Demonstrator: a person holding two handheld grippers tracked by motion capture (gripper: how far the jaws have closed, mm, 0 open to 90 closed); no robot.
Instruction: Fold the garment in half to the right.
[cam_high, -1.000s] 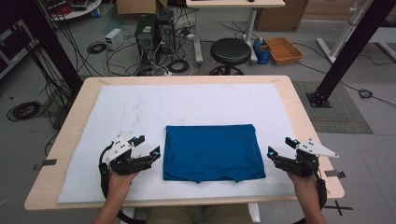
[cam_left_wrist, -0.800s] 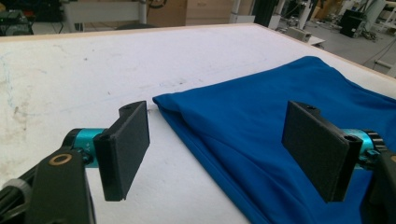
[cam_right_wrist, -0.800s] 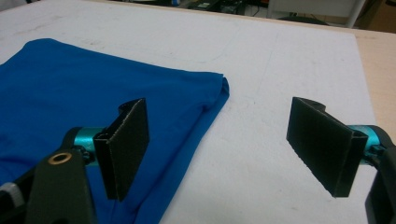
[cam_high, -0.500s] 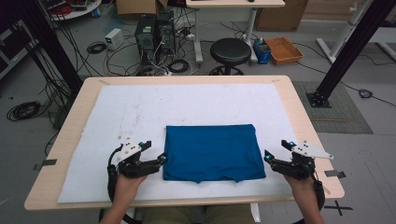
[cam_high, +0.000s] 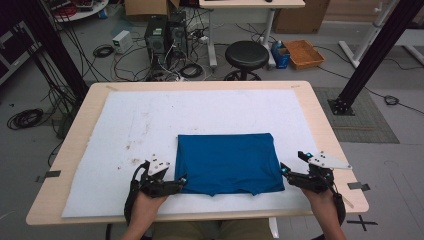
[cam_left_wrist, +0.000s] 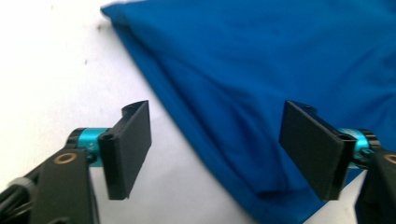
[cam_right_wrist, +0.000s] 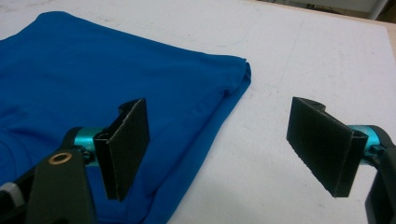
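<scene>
Blue folded cloth (cam_high: 228, 162) lies flat on the table's white mat (cam_high: 125, 125), its near corners between my fingers. Left gripper (cam_left_wrist: 219, 154) and right gripper (cam_right_wrist: 229, 149) both gape apart, nothing pinched yet; the next fold looks undone.

Blue cloth (cam_left_wrist: 261, 84) cropped at edges

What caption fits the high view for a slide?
Two open grippers, left gripper and right gripper, flank a folded blue cloth.

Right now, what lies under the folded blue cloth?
The blue cloth lies on a white mat covering the wooden table. Anything beneath or inside the folds is hidden.
</scene>
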